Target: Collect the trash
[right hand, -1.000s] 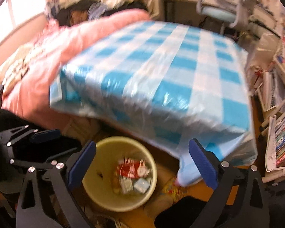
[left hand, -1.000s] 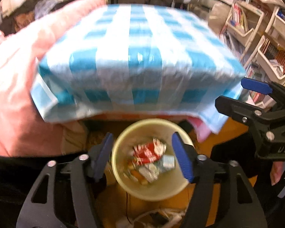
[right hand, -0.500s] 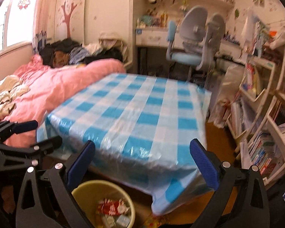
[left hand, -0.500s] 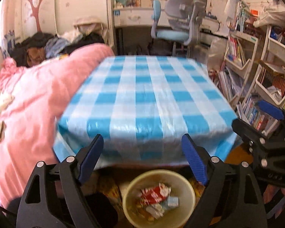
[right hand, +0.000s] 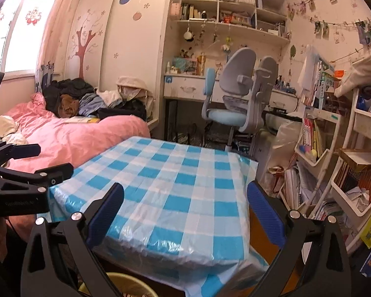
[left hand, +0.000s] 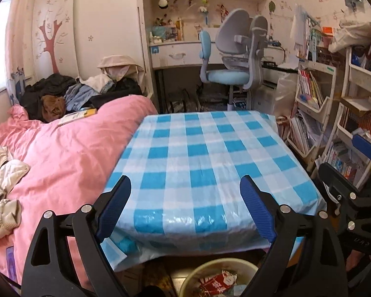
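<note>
Crinkly red wrapper (left hand: 216,281) is lying in the bin (left hand: 197,272), looking light and crushable; pinch a raised fold. Left gripper (left hand: 185,205) fingers are spreading with nothing between; right gripper (right hand: 184,212) fingers are standing apart, empty.

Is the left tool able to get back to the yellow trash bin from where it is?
Probably yes. The left tool is empty with its jaws opening, and the yellow trash bin sits just below it, in front of the checkered table. Nothing blocks the way down.
</note>
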Demonstrator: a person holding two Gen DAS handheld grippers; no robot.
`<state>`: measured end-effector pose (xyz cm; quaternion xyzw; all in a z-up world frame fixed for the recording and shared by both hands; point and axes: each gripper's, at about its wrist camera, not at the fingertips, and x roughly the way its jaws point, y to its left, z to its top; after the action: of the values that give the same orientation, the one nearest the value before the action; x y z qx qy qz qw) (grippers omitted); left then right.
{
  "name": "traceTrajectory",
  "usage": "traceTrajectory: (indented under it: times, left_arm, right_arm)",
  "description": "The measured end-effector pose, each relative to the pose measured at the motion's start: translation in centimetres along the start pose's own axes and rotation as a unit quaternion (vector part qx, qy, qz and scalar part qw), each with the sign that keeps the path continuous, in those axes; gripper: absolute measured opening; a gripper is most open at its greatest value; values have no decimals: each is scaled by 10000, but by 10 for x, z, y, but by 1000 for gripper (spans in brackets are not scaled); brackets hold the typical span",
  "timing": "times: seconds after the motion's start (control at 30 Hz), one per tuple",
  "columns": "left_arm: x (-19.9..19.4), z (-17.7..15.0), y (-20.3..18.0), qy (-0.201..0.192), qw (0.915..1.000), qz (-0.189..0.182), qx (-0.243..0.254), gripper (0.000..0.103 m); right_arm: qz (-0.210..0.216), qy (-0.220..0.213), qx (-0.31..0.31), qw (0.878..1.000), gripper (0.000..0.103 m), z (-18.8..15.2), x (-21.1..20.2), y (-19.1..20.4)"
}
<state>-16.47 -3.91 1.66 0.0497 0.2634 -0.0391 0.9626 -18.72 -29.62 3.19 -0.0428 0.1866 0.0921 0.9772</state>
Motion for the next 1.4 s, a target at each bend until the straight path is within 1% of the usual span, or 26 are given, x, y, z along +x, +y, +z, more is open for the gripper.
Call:
traceTrajectory:
  times: [0.13,0.27,0.4,0.43,0.47,0.5,0.57,0.73,0.83,0.9,1.03,1.1,1.17,1.2,1.23,1.27,1.4]
  left_arm:
    - [2,8,7,-106,9995,-39,-283,86]
    - [5,17,3,-276,9995,85,-152,86]
    - [12,18,11,-383,9985,201,-335,87]
    - [15,16,14,-356,9983,244,-387,88]
    - [19,15,17,-249,9982,266,-469,88]
    - [20,15,19,-232,9981,240,-521,88]
    - [22,15,25,-229,9973,263,-651,89]
    - [22,12,32,-244,9960,280,-809,90]
    - [20,12,31,-297,9963,238,-776,90]
    - [19,13,30,-355,9966,195,-722,90]
    - [23,19,26,-355,9977,271,-517,90]
    - [26,23,21,-317,9985,290,-327,90]
    - [26,26,16,-269,9994,190,-140,90]
    - [24,26,14,-304,9994,163,-94,90]
    - [22,27,12,-350,9993,154,-36,93]
    - [21,26,9,-416,9990,170,23,96]
    - [23,24,3,-378,9992,112,23,96]
  right_arm:
    - [-64,-47,36,10000,95,4,2,-3]
    - [-105,-209,-1,9997,95,18,3,-7]
    - [-120,-285,-31,9995,95,22,6,-11]
    - [-136,-282,-32,9995,95,21,7,-11]
    - [-117,-249,-9,9996,95,19,9,-11]
    - [-104,-208,6,9997,95,18,11,-10]
    - [-106,-124,-9,9999,95,17,14,-8]
    - [-151,-149,-103,9997,95,17,10,-3]
    - [-133,-133,-127,9997,95,19,10,-2]
    - [-127,-198,-149,9996,95,25,7,-3]
    - [-134,-284,-248,9992,95,34,7,-6]
    - [-116,-278,-159,9994,95,38,10,-10]
    - [-36,-223,15,9997,95,40,14,-12]
    - [-11,-198,34,9998,95,40,16,-12]
    - [29,-165,31,9999,95,40,17,-10]
    - [77,-138,-53,9999,95,42,17,-5]
    - [30,-236,-401,9989,95,47,14,8]
